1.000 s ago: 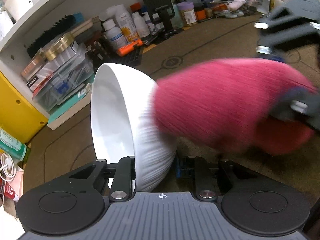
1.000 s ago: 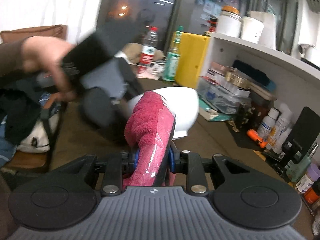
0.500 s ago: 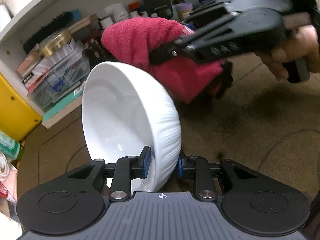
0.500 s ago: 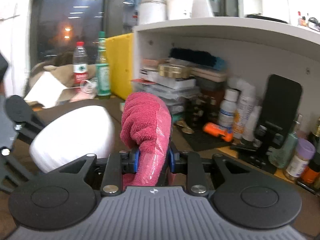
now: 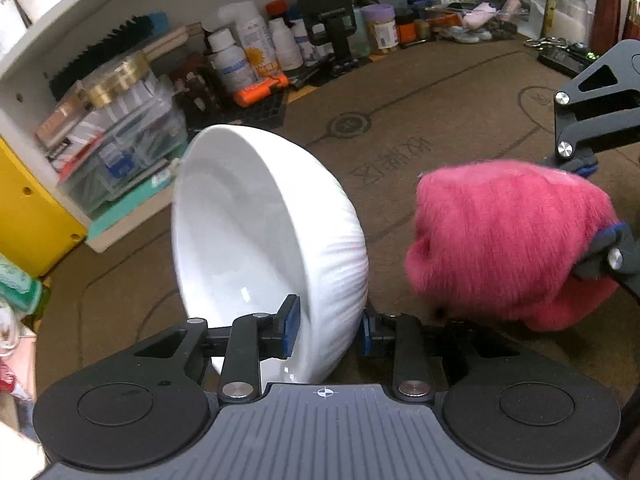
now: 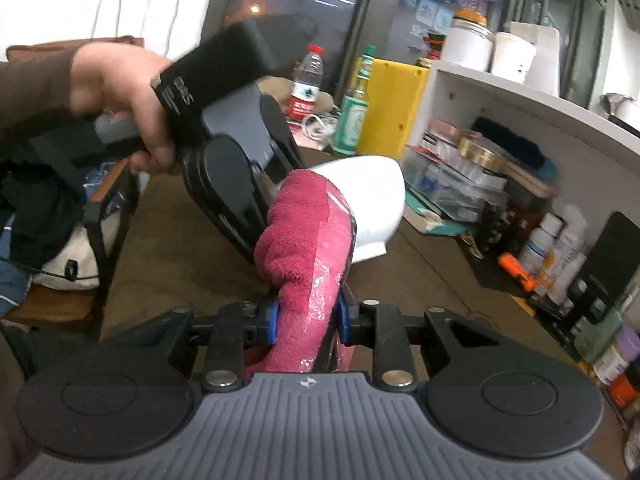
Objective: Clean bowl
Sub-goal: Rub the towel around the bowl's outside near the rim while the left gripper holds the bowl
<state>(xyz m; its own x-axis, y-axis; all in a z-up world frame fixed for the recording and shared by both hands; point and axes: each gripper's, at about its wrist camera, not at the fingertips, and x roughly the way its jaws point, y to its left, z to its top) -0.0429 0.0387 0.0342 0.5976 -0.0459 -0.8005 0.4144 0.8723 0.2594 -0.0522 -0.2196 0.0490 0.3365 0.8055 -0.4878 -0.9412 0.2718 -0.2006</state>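
A white ribbed bowl (image 5: 256, 240) hangs tipped on its side above the brown mat, its hollow facing left. My left gripper (image 5: 330, 328) straddles its lower wall, one pad inside and one outside. The jaws are opening, and the pads still touch the wall. A pink fluffy cloth (image 5: 508, 240) sits just right of the bowl, a small gap away, with my right gripper (image 5: 596, 208) shut on it. In the right wrist view the cloth (image 6: 300, 248) stands up between the blue pads of my right gripper (image 6: 306, 320), in front of the bowl (image 6: 372, 196). A hand (image 6: 120, 92) holds the left tool.
A white shelf unit (image 5: 80, 92) with boxes and a brush lines the left. Bottles (image 5: 248, 52), an orange marker (image 5: 260, 90) and a black phone stand (image 5: 324, 8) crowd the mat's far edge. A yellow box (image 6: 388, 108) and drink bottles stand beyond the bowl.
The cloth swung from over the bowl's far rim back down to its right side, off the bowl. The left jaws have spread a little around the bowl's wall.
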